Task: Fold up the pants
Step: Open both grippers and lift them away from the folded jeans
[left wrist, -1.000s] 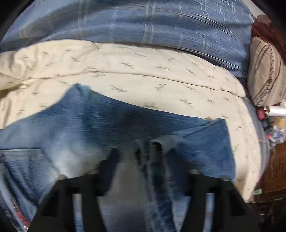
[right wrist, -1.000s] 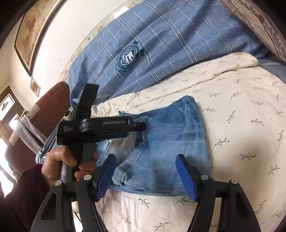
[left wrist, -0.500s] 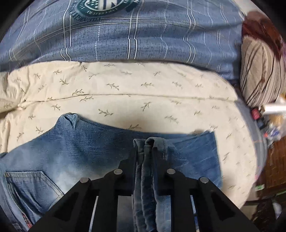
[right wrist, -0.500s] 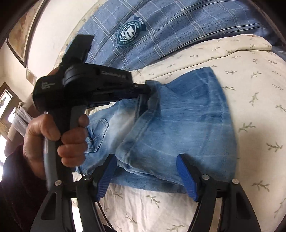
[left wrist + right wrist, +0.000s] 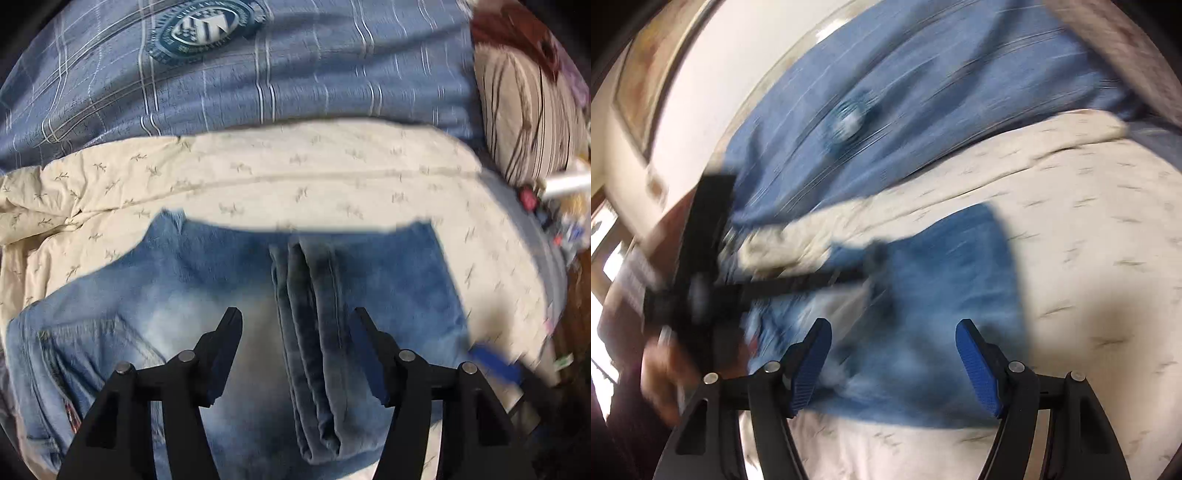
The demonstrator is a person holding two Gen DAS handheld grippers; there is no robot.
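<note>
Jeans (image 5: 221, 317) lay folded on the cream bedspread (image 5: 332, 184), bunched leg ridge (image 5: 310, 332) running straight away from the left gripper (image 5: 295, 325).
Left jaws had just been opening, ridge between them but unpinched. Right gripper (image 5: 892, 339) gaped empty at the near edge; left was closer to the ridge.
</note>
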